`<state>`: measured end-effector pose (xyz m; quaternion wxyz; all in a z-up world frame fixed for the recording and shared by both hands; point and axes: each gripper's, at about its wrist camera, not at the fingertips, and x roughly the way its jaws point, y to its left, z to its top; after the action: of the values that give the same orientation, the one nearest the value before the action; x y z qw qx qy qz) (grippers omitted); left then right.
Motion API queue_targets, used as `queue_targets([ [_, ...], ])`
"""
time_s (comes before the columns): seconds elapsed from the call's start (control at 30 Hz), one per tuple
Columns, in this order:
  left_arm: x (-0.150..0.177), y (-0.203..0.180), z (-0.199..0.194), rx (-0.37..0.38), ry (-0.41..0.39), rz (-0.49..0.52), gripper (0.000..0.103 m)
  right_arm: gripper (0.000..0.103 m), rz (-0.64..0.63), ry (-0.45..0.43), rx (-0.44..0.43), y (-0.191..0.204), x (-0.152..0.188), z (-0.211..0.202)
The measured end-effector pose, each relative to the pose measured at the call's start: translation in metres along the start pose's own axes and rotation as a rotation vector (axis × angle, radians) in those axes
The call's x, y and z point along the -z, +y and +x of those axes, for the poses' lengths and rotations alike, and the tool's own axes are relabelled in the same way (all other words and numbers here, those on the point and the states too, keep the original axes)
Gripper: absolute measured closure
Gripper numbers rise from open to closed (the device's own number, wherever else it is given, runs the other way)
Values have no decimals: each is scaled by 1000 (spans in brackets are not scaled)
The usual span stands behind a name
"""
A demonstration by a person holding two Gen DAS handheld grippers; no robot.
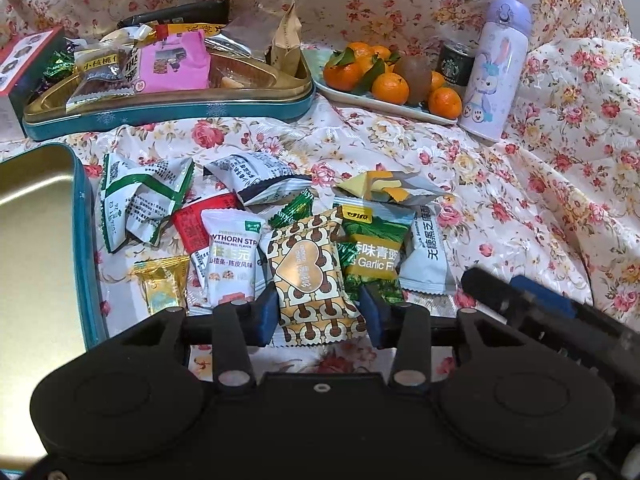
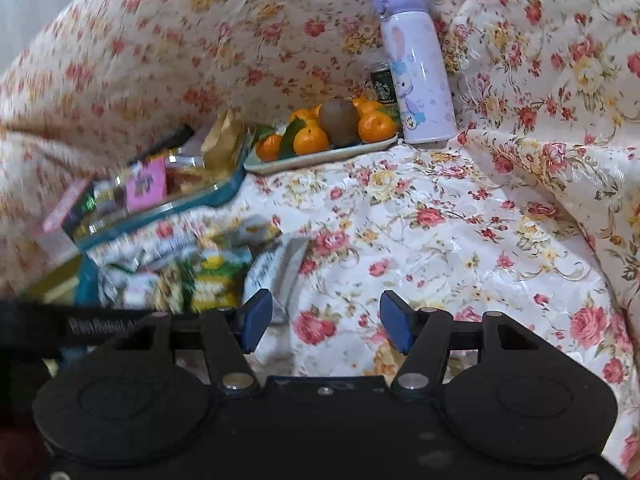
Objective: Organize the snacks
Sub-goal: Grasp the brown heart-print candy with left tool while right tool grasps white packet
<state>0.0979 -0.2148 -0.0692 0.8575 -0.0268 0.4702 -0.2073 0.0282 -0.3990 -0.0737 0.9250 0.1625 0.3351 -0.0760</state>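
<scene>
Several loose snack packets lie on the floral cloth in the left wrist view: a gold-and-brown patterned packet [image 1: 314,280], a green garlic pea packet [image 1: 372,248], a white hawthorn strip packet [image 1: 230,256], and crumpled white wrappers [image 1: 140,200]. My left gripper [image 1: 318,312] is open, its blue pads on either side of the patterned packet's lower part. A teal tin [image 1: 168,112] filled with snacks sits behind. My right gripper [image 2: 326,318] is open and empty above bare cloth, right of the blurred snack pile [image 2: 192,272]. The right gripper's body [image 1: 560,320] shows at lower right in the left wrist view.
An empty gold-lined teal tin lid [image 1: 44,240] lies at left. A plate [image 1: 384,100] of mandarins and a kiwi, a Starbucks can [image 1: 456,64] and a lilac bottle [image 1: 496,68] stand at the back right. Floral cloth rises behind and at right.
</scene>
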Motion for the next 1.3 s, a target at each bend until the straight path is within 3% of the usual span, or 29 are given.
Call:
queue_targets([
  [0.37, 23, 4, -28, 7, 36, 12, 53, 39, -67, -1, -14, 31, -12, 17],
  [0.57, 44, 4, -46, -36, 41, 50, 53, 39, -120, 28, 37, 44, -9, 35],
  [0.67, 49, -1, -47, -61, 26, 85, 53, 49, -127, 37, 76, 46, -7, 44],
  [0.73, 49, -3, -46, -72, 25, 92, 53, 63, -154, 21, 111, 48, -4, 46],
  [0.97, 49, -3, -45, -67, 23, 105, 52, 65, -171, 24, 148, 36, 5, 24],
  [1.1, 49, -5, -45, -55, 23, 112, 46, 65, -148, 43, 154, 26, 17, 3],
  [1.3, 43, 2, -44, -16, 41, 50, 44, 64, -133, 62, 158, 24, 33, -16],
])
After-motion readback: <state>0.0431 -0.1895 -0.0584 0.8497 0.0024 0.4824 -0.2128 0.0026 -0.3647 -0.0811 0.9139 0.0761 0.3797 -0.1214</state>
